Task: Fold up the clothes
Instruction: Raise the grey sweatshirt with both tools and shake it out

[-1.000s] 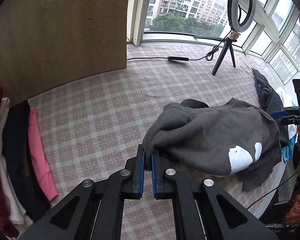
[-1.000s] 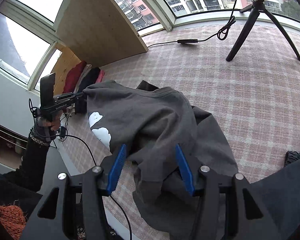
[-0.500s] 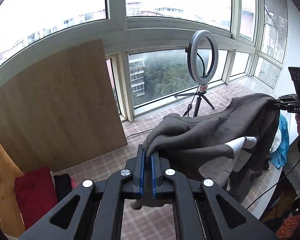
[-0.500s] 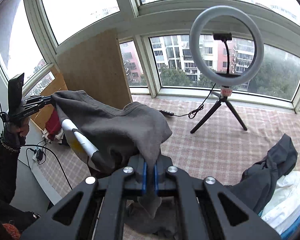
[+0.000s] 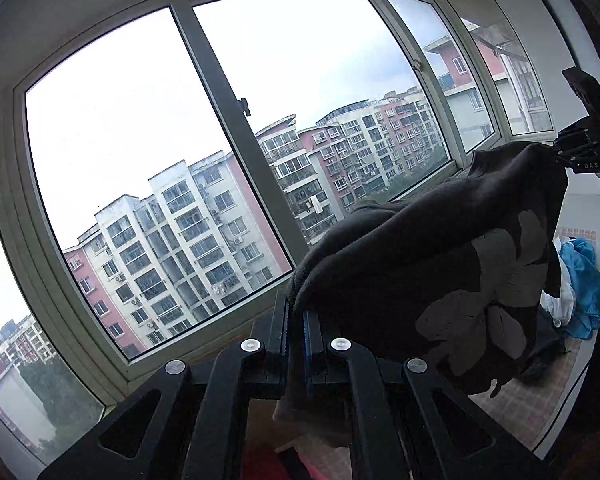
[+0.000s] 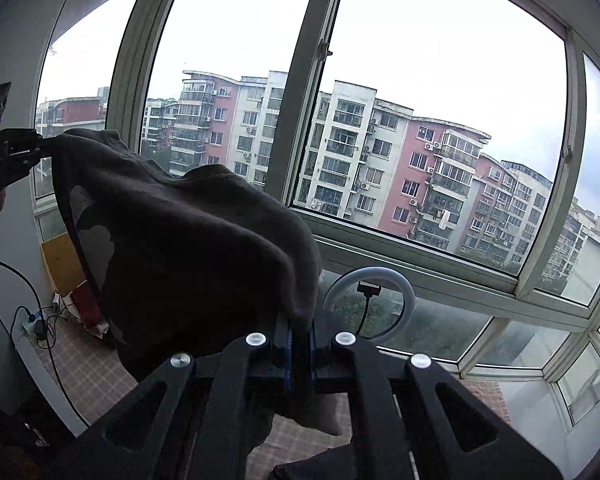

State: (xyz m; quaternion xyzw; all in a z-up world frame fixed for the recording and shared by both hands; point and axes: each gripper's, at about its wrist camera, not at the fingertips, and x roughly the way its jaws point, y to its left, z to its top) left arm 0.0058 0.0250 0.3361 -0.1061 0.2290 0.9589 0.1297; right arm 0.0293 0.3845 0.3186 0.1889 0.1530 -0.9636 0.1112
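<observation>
A dark grey sweatshirt (image 5: 428,276) with a pale print hangs in the air, stretched between both grippers in front of the windows. My left gripper (image 5: 297,332) is shut on one edge of it, fabric pinched between the blue pads. In the left wrist view the right gripper (image 5: 580,152) holds the far edge at the upper right. My right gripper (image 6: 299,344) is shut on the sweatshirt (image 6: 188,248) too, and the left gripper (image 6: 16,152) shows at the far left of that view, gripping the opposite edge.
Large windows (image 5: 148,152) fill both views. A ring light (image 6: 370,292) stands below the window sill, just past the right gripper. A pile of blue and white clothes (image 5: 580,280) lies at the right. A checked surface (image 6: 84,364) lies underneath, with cables and a power strip (image 6: 36,324) to the left.
Both grippers have lifted the sweatshirt off the checked surface and high into the air, tilting up toward the windows. The right gripper, open a second ago, closed on the fabric.
</observation>
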